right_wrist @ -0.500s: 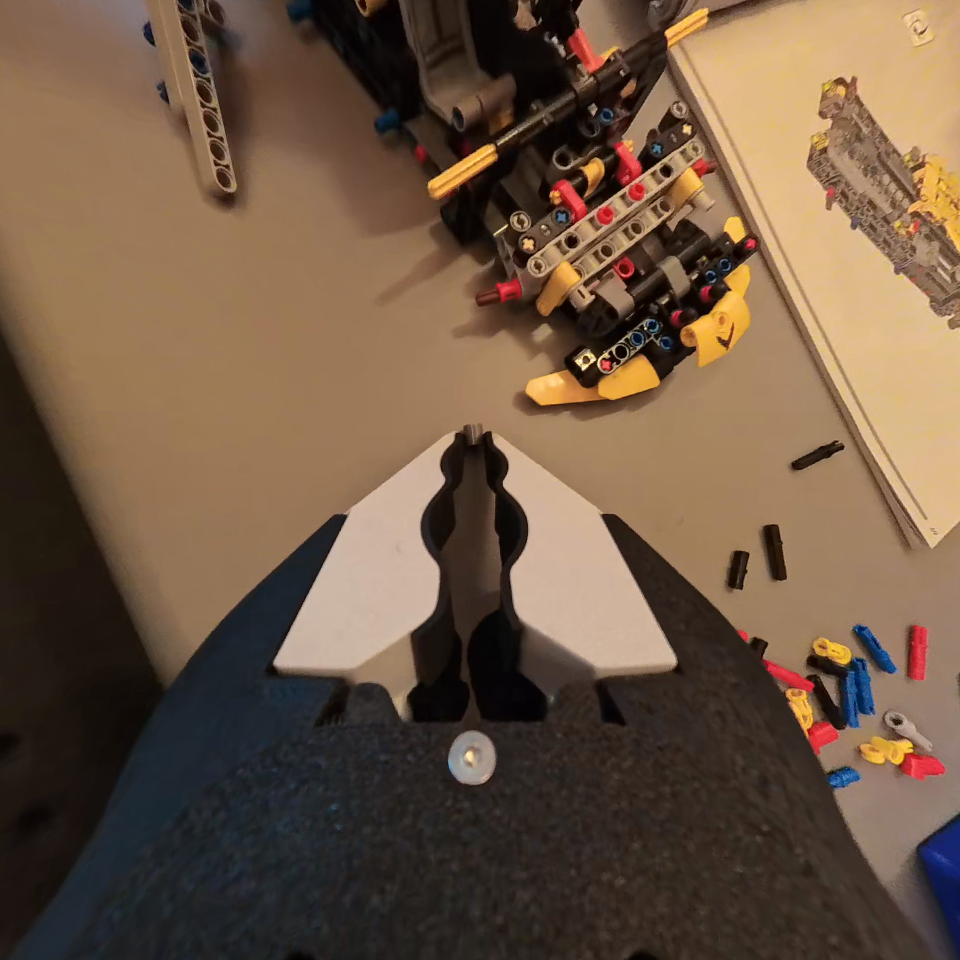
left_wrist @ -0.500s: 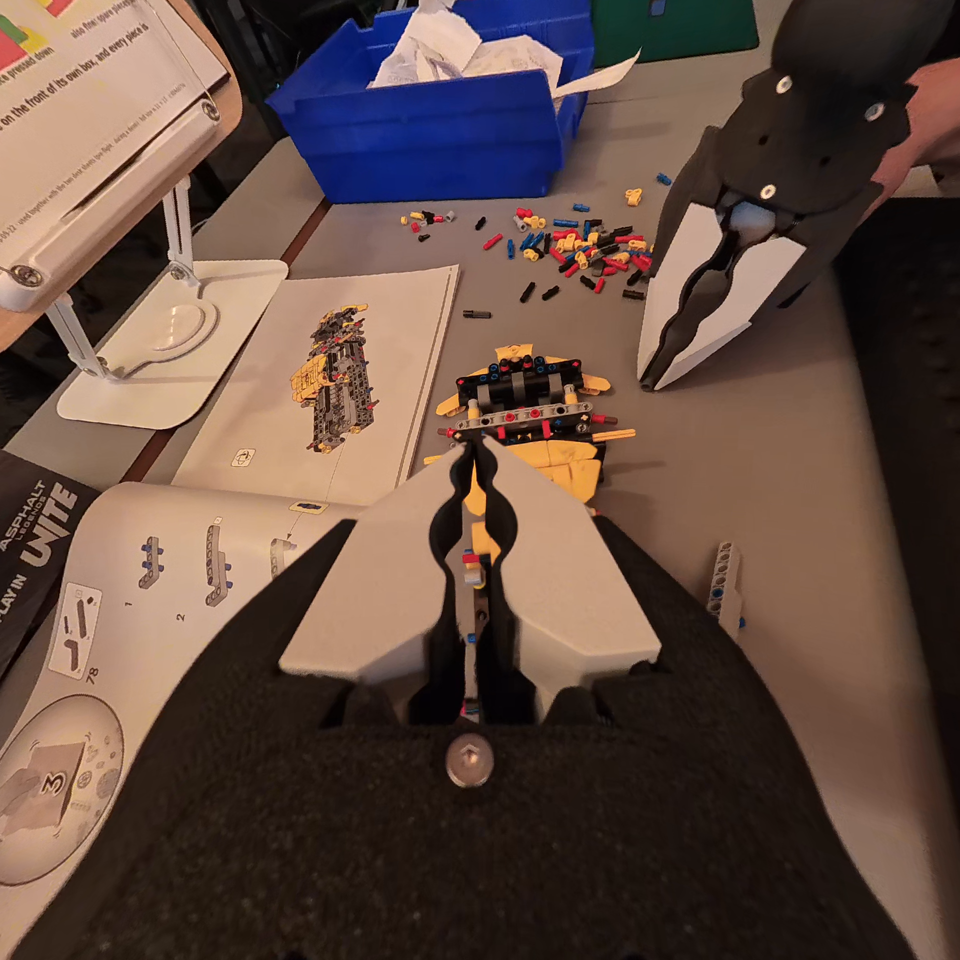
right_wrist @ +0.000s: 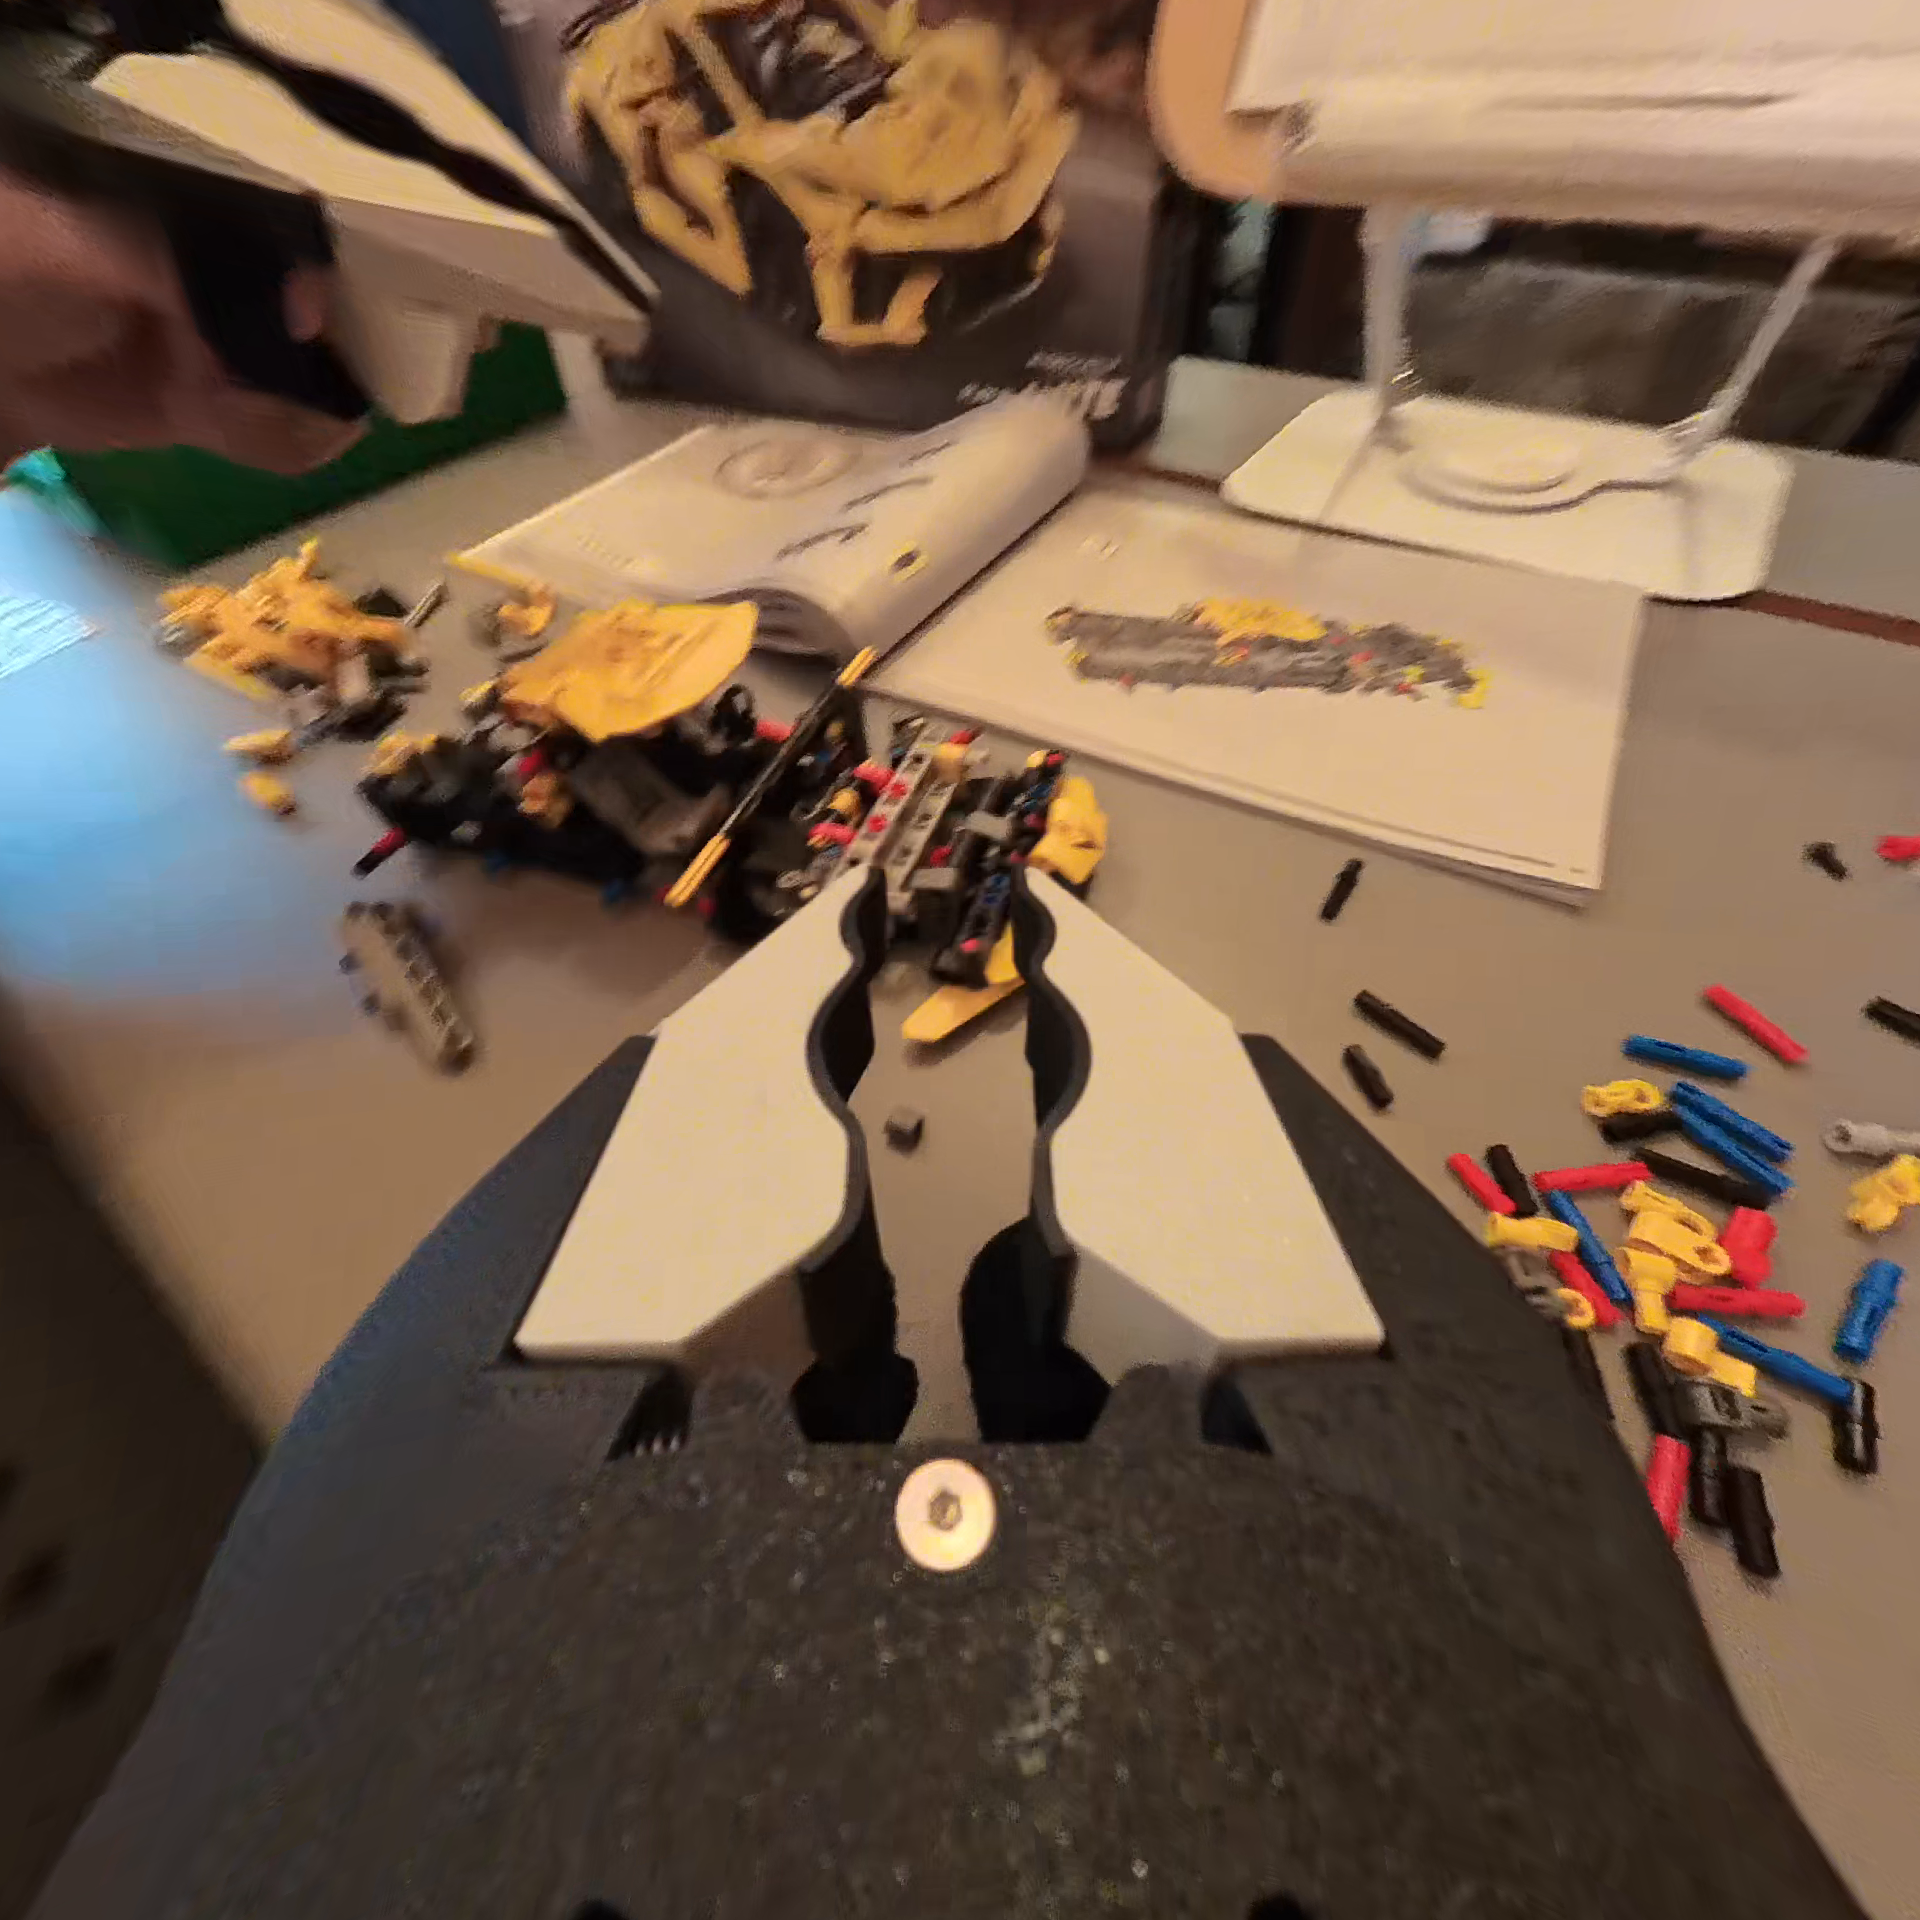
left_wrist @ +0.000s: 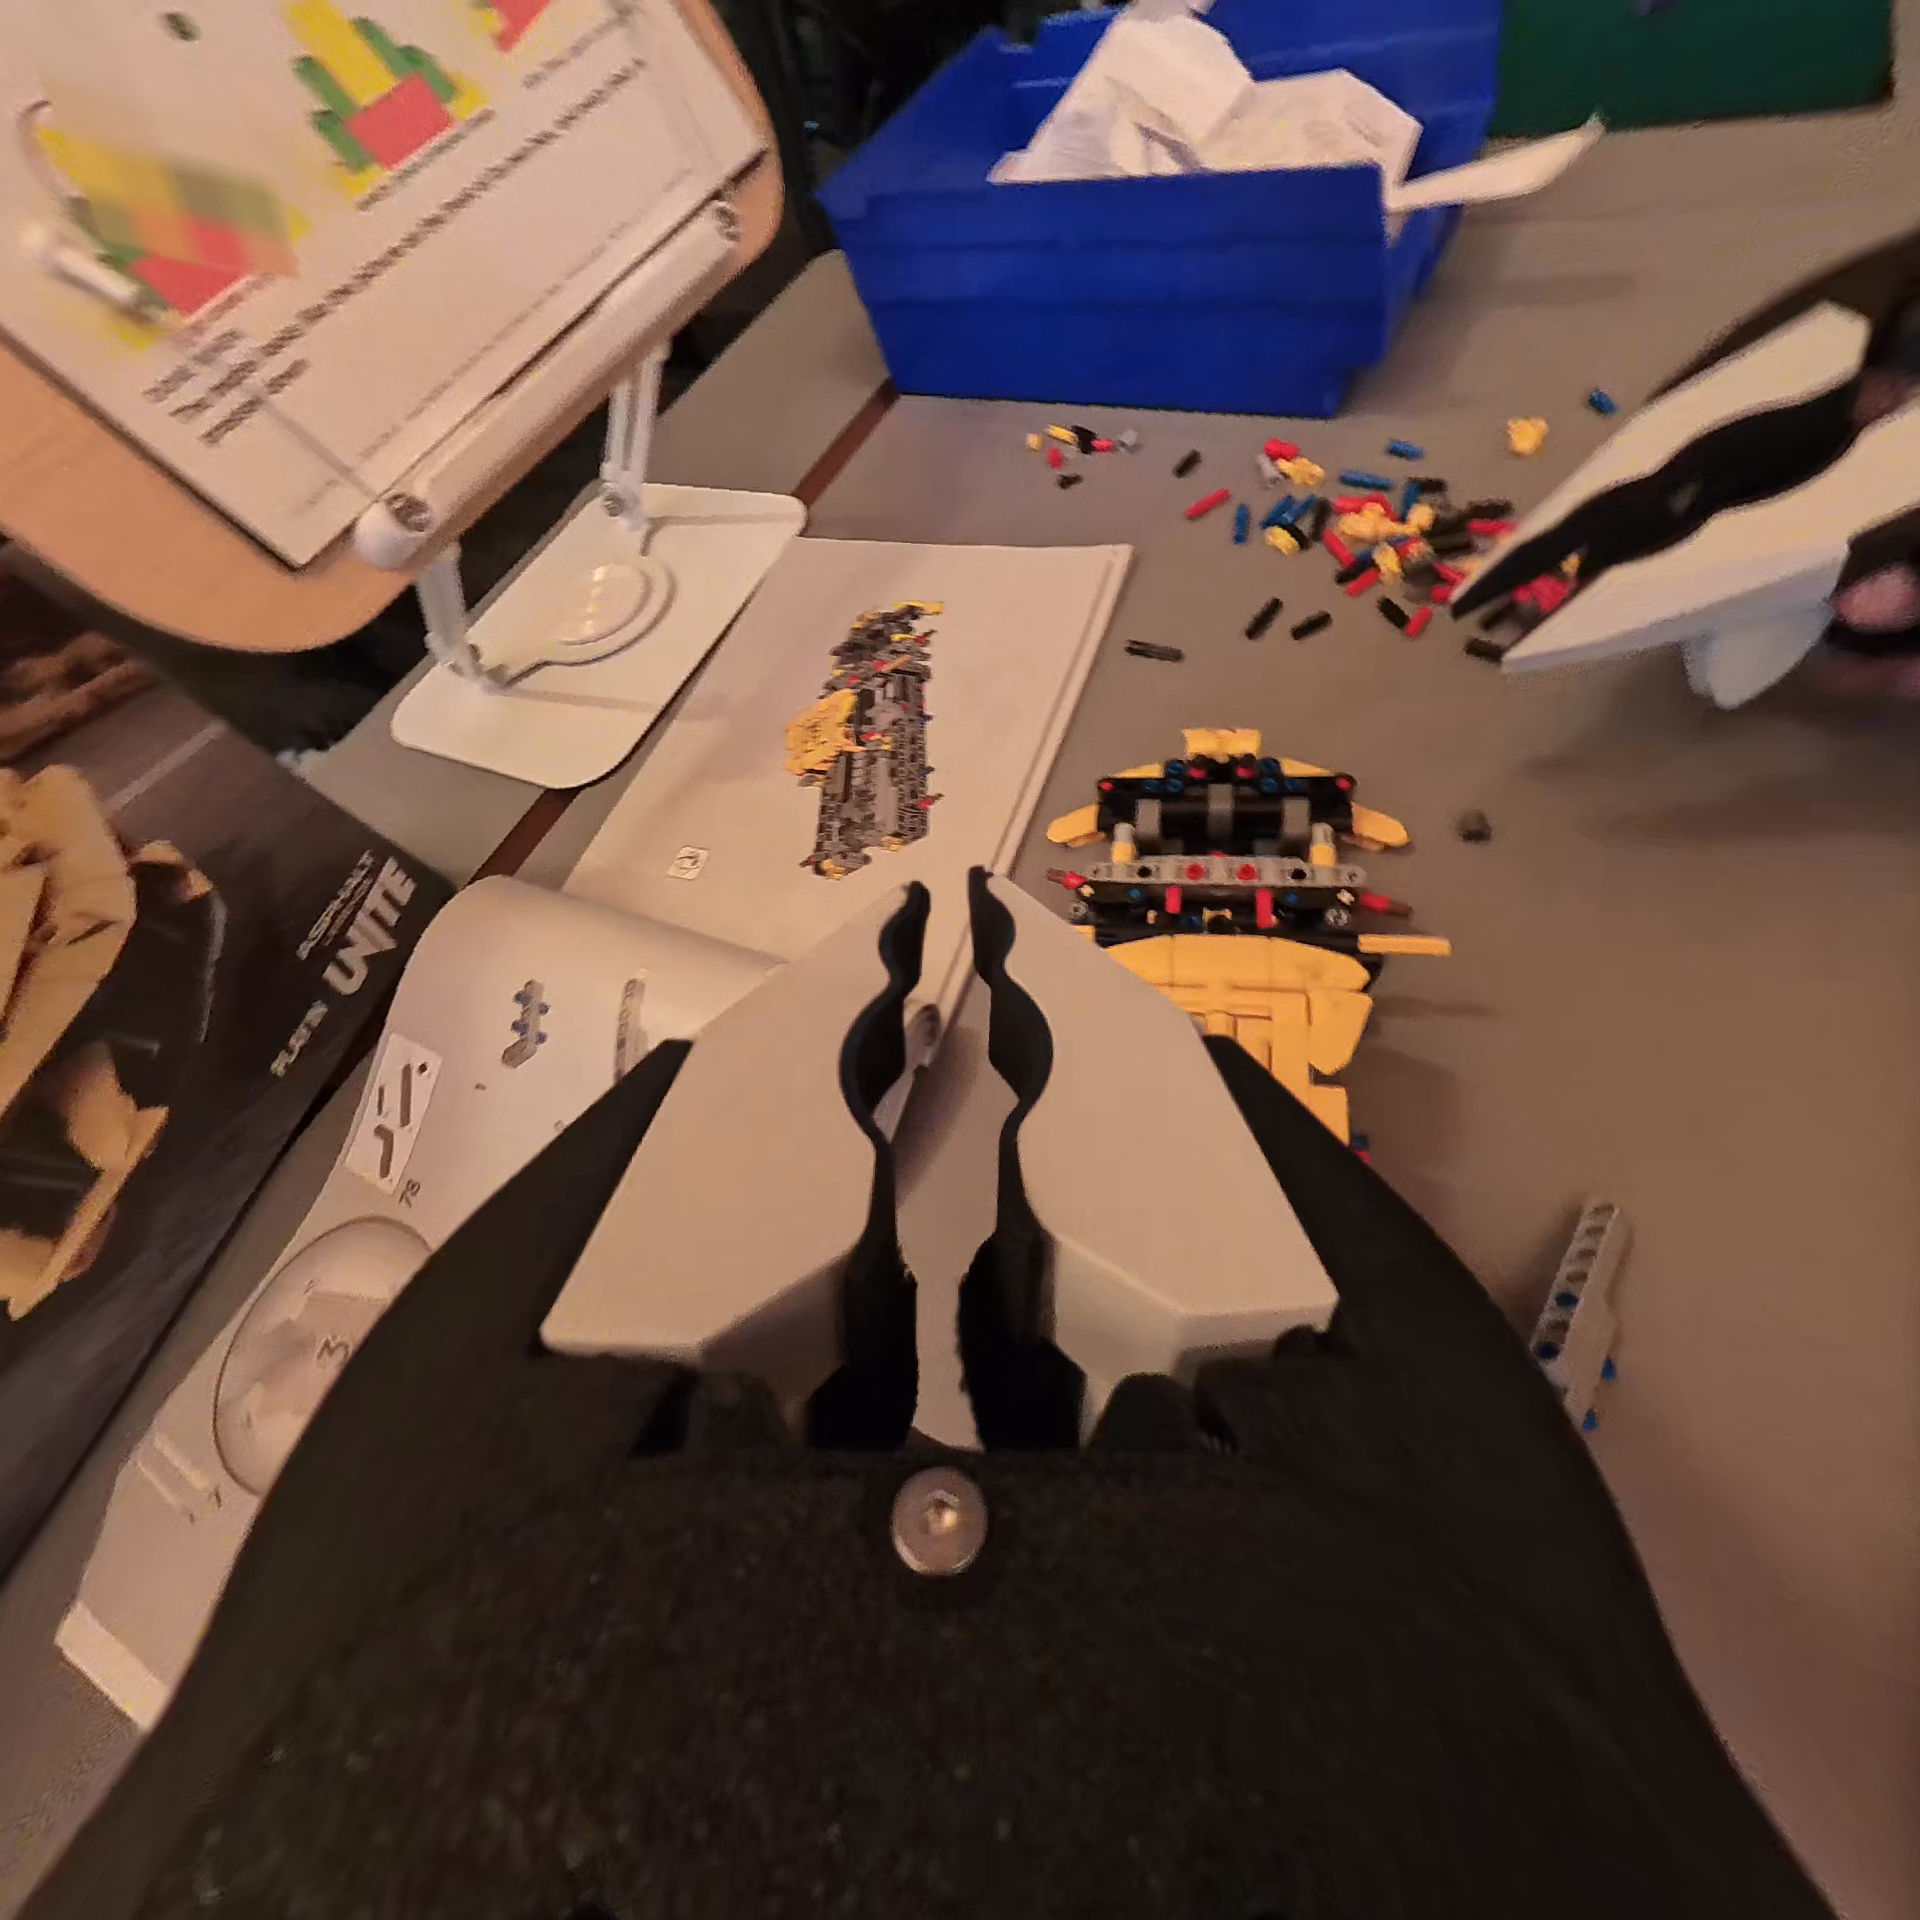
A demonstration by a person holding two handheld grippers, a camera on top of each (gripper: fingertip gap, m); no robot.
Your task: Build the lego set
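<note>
A tilted document stand (left_wrist: 582, 582) with a printed sheet is seen at 10 o'clock in the left wrist view, and the dark set box (left_wrist: 156, 1039) lies at 9 o'clock. The open instruction booklet (left_wrist: 883, 727) is spread on the grey table (left_wrist: 1662, 1039) just left of the half-built yellow and black lego model (left_wrist: 1226, 883), which is placed at 1 o'clock from the left gripper (left_wrist: 945, 894). A grey beam (left_wrist: 1579, 1299) lies apart at 3 o'clock. A blue bin (left_wrist: 1122, 281) at 12 o'clock is filled with crumpled white paper (left_wrist: 1195, 104). Loose pins (left_wrist: 1371, 530) are scattered in front of it.

The left gripper is held above the booklet edge, its fingers parted only narrowly, with nothing between them. In the right wrist view, the right gripper (right_wrist: 940, 894) is pointed at the model, its fingers spread wider and empty; a small dark piece (right_wrist: 904, 1130) is seen on the table between them.
</note>
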